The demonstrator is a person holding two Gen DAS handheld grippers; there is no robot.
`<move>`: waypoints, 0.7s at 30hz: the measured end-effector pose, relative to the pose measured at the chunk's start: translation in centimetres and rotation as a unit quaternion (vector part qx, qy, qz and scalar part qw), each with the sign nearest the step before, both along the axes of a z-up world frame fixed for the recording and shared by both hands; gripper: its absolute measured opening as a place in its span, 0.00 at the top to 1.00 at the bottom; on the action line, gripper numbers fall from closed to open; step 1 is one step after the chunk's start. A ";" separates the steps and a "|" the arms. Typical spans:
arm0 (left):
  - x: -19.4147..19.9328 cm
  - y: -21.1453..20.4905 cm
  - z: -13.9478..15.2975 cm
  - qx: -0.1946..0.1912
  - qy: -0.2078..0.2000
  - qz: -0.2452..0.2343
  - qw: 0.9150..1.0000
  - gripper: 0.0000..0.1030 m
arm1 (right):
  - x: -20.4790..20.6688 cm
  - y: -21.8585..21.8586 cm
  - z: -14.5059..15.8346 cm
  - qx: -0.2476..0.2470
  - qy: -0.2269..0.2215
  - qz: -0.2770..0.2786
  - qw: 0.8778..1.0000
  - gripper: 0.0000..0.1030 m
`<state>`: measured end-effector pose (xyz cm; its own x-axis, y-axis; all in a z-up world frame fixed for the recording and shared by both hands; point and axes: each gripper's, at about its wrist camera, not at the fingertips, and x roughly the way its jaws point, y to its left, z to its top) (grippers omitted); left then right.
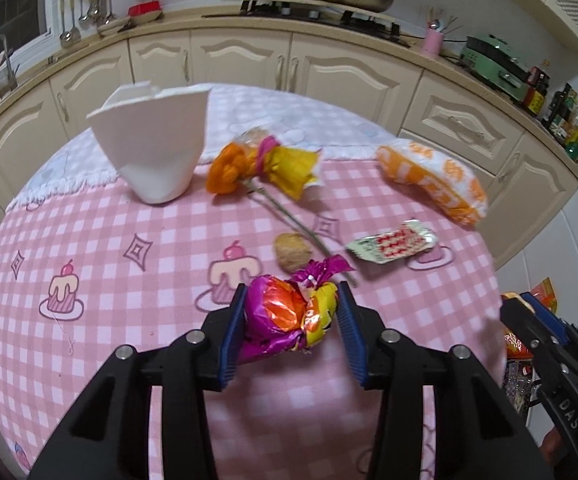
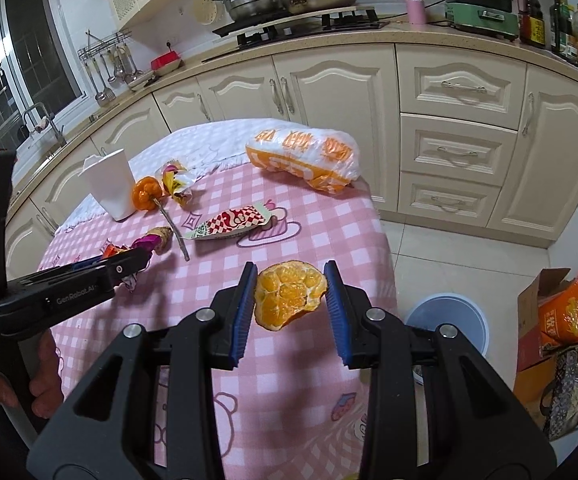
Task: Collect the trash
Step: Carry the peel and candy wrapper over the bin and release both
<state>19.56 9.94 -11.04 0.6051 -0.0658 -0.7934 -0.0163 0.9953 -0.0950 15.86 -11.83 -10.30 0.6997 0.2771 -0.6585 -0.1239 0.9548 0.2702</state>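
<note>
While the left gripper (image 1: 291, 316) holds a crumpled purple and orange candy wrapper (image 1: 285, 316) clamped between its blue pads above the pink checked tablecloth (image 1: 129, 320), the right gripper (image 2: 291, 304) grips an orange peel (image 2: 289, 296) over the table's near edge. A walnut (image 1: 292, 255), a red and white packet (image 1: 395, 242) and an orange and white bag (image 1: 433, 180) lie beyond, and a white paper box (image 1: 153, 144) stands at the far left.

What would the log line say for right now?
left gripper: shut on foil wrapper | right gripper: shut on orange peel | bin: on floor beside table
</note>
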 end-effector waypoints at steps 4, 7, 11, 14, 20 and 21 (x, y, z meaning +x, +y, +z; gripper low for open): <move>-0.5 -2.1 0.6 0.004 -0.009 -0.024 1.000 0.58 | -0.4 -1.4 -0.2 0.005 0.001 -0.011 1.000 0.67; -0.6 -4.2 0.7 0.010 -0.011 -0.046 0.999 0.58 | -0.9 -3.1 -0.4 0.010 0.003 -0.026 1.000 0.67; -0.7 -8.0 0.7 0.017 -0.011 -0.081 0.997 0.58 | -1.5 -6.0 -1.0 0.020 0.007 -0.052 0.998 0.67; -0.9 -11.1 0.5 0.023 -0.010 -0.110 0.994 0.58 | -2.2 -8.8 -1.6 0.025 0.013 -0.077 0.997 0.67; -1.7 -18.2 -0.6 0.030 0.004 -0.177 0.984 0.58 | -3.5 -14.5 -3.3 0.034 0.032 -0.130 0.990 0.67; -1.8 -19.3 -0.9 0.032 0.008 -0.188 0.982 0.58 | -3.7 -15.5 -3.7 0.036 0.037 -0.140 0.989 0.67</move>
<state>17.80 -9.34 -11.96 0.5349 -0.2325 -0.8123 0.3524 0.9352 -0.0356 12.17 -27.36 -14.00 0.7066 0.1268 -0.6961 0.1654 0.9270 0.3368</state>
